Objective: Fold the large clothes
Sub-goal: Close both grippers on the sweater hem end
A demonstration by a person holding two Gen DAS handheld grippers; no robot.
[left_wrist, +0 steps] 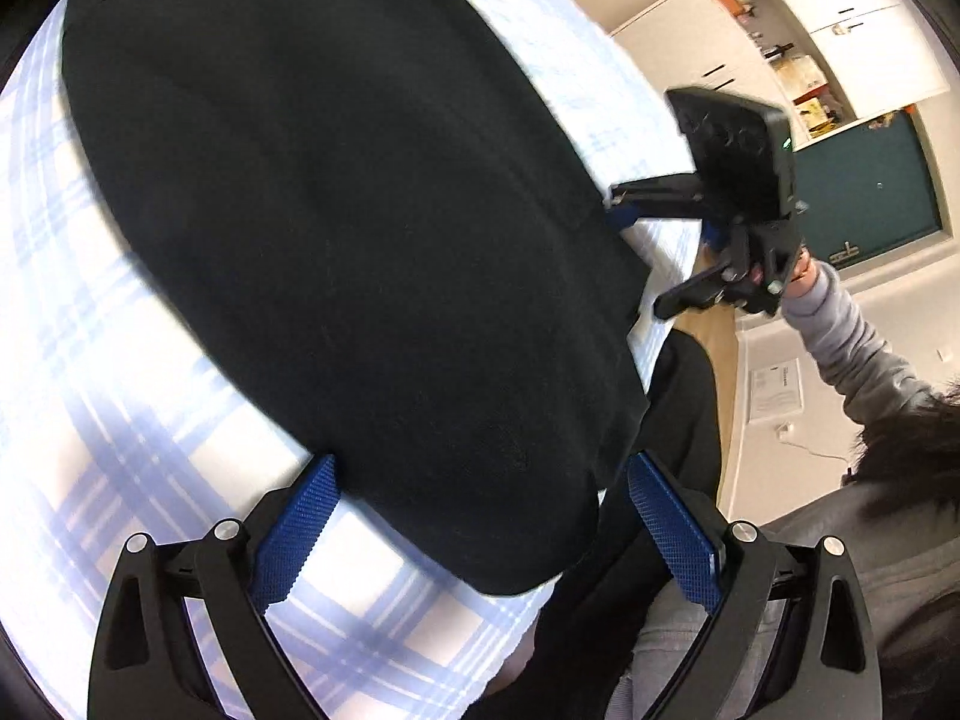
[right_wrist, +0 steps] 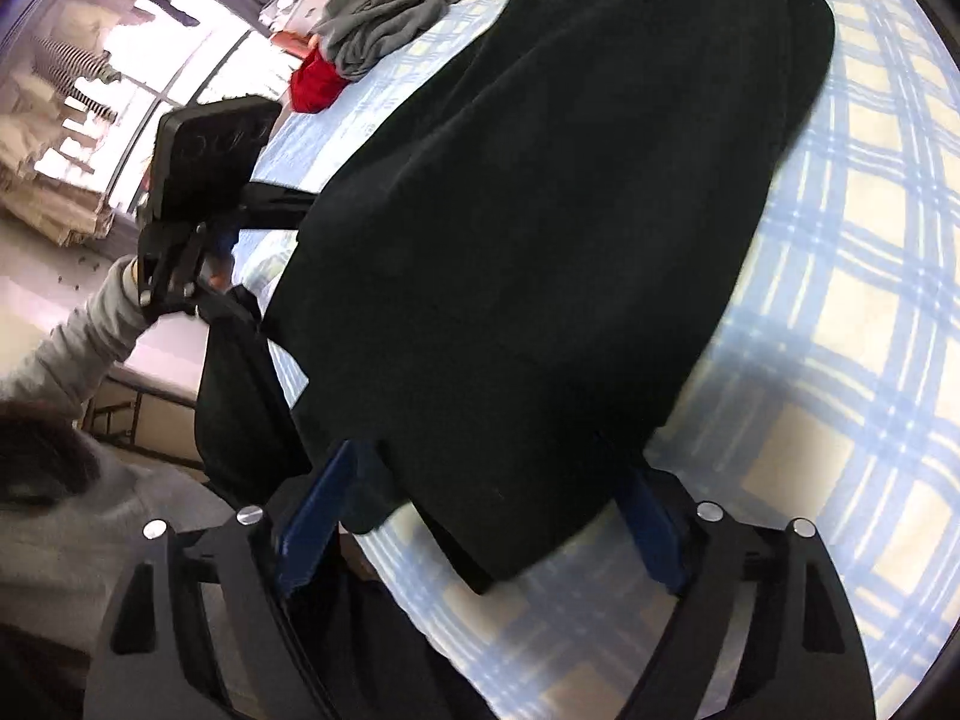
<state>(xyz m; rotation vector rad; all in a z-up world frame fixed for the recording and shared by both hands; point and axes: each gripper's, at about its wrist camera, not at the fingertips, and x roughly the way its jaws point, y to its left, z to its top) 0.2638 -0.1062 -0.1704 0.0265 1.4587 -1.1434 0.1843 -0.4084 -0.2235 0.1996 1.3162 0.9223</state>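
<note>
A large black garment (left_wrist: 336, 192) lies spread on a bed with a blue-and-white checked sheet (left_wrist: 90, 360). My left gripper (left_wrist: 480, 480) is open, its blue pads (left_wrist: 297, 531) on either side of the garment's near edge. In the right wrist view the same garment (right_wrist: 540, 210) fills the middle. My right gripper (right_wrist: 486, 480) is open, its fingers straddling a corner of the cloth. Each gripper shows in the other's view: the right one (left_wrist: 624, 210) at the garment's far edge, the left one (right_wrist: 276, 210) likewise.
A heap of grey (right_wrist: 384, 18) and red clothes (right_wrist: 315, 87) lies at the far end of the bed (right_wrist: 840, 300). White cupboards (left_wrist: 780, 30) and a dark door (left_wrist: 864, 186) stand beyond. The person's grey sleeve (left_wrist: 852, 336) is at the bedside.
</note>
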